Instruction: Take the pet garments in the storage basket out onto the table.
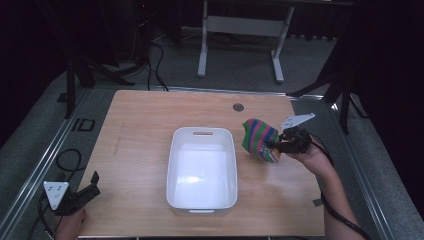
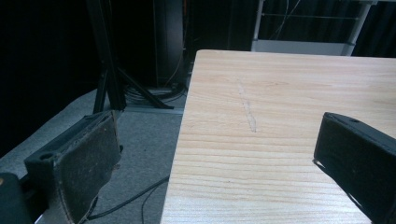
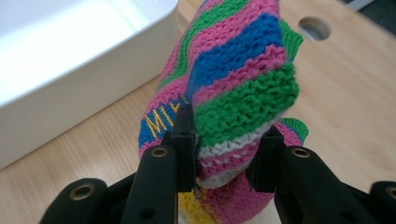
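Holding our left gripper [image 1: 94,182] at the near left corner of the table [image 1: 140,115], we keep its jaws wide apart with nothing between them, bare wood showing in the gap. Farther in, the white bin [image 1: 202,167] sits mid-table. Just right of it, our right gripper [image 1: 272,146] has its jaws clamped on a fold of the striped knit [image 1: 258,137], which stands up above the wood beside the bin's wall.
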Available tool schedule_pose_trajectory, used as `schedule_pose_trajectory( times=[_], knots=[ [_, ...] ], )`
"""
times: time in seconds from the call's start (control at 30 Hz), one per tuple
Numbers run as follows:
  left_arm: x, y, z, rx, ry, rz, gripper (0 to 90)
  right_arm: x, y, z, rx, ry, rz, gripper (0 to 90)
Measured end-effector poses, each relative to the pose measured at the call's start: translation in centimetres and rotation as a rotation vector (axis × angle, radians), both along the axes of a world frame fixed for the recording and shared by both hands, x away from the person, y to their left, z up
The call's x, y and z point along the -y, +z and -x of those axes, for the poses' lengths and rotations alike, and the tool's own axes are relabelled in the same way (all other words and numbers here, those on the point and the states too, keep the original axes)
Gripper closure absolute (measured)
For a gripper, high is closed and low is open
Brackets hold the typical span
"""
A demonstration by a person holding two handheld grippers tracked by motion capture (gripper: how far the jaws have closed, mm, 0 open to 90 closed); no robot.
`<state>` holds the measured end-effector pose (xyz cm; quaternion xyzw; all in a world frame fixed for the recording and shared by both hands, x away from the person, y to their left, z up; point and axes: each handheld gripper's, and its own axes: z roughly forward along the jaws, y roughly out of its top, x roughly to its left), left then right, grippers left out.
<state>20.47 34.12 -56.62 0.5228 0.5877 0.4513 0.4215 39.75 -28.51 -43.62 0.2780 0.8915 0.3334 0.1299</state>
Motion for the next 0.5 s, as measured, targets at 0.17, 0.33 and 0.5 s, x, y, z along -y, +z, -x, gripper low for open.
schedule_pose_trajectory(
  times=[0.17, 0.33, 0.5],
  knots=[
    [0.0, 0.0, 0.0, 0.000, 0.000, 0.000, 0.9, 0.1, -3.5, -0.5, -0.038, -0.032, 0.010, 68.5],
    [0.0, 0.0, 0.0, 0.000, 0.000, -0.001, 0.9, 0.3, -6.4, -0.7, -0.095, -0.051, 0.001, 68.4],
    [0.0, 0.0, 0.0, -0.001, -0.001, -0.004, 0.9, 0.5, -8.2, -0.6, -0.124, -0.062, -0.002, 67.9]
  ],
)
